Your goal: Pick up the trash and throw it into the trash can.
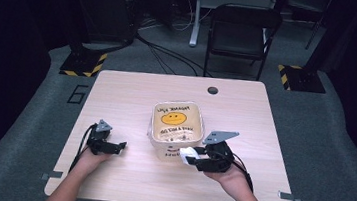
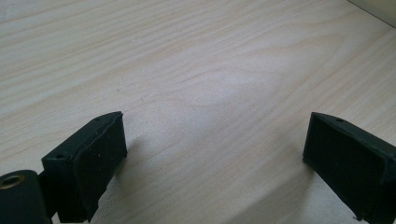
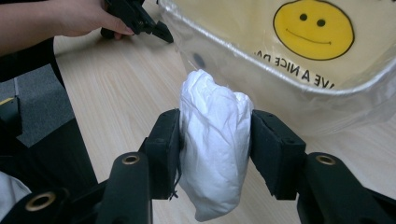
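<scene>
A square bin point(image 1: 176, 130) lined with a clear plastic bag that bears a yellow smiley face point(image 3: 314, 29) stands in the middle of the wooden table point(image 1: 132, 90). My right gripper point(image 1: 189, 156) is shut on a white crumpled wad point(image 3: 214, 140), perhaps a bag or a tissue, and holds it just in front of the bin's near wall, above the tabletop. My left gripper point(image 1: 120, 147) rests on the table left of the bin, its jaws wide apart over bare wood point(image 2: 215, 130) with nothing between them.
A round cable hole point(image 1: 213, 90) sits near the table's far edge. Beyond the table stand a black chair point(image 1: 241, 31) and striped floor blocks point(image 1: 84, 64). Cables trail from both grippers toward the near edge.
</scene>
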`<action>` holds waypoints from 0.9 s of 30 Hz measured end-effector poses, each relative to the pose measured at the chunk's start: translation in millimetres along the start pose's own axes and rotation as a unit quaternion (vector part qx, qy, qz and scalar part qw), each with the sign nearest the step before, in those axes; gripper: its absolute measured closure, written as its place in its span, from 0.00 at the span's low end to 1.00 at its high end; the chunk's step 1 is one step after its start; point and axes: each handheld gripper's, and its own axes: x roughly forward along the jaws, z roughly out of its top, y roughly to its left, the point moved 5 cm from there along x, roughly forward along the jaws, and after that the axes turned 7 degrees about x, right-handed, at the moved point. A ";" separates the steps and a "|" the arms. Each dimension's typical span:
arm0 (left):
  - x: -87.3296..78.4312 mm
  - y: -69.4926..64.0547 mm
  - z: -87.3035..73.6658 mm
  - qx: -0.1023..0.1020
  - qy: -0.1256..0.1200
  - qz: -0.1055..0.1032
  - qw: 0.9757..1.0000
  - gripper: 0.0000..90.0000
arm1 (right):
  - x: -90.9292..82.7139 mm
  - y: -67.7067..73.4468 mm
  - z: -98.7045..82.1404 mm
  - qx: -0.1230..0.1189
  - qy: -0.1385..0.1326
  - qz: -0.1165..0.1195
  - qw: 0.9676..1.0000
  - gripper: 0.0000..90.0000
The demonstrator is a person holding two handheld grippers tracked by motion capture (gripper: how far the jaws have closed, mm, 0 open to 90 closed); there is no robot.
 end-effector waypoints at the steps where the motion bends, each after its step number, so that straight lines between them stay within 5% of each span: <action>1: 0.0 0.0 0.0 0.000 0.000 0.000 1.000 0.07 | -2.0 0.6 2.0 0.000 -0.002 0.000 1.000 0.58; 27: 0.0 0.1 0.0 0.001 0.000 0.000 1.000 0.07 | -43.1 -0.2 57.8 0.018 -0.044 -0.028 0.998 0.58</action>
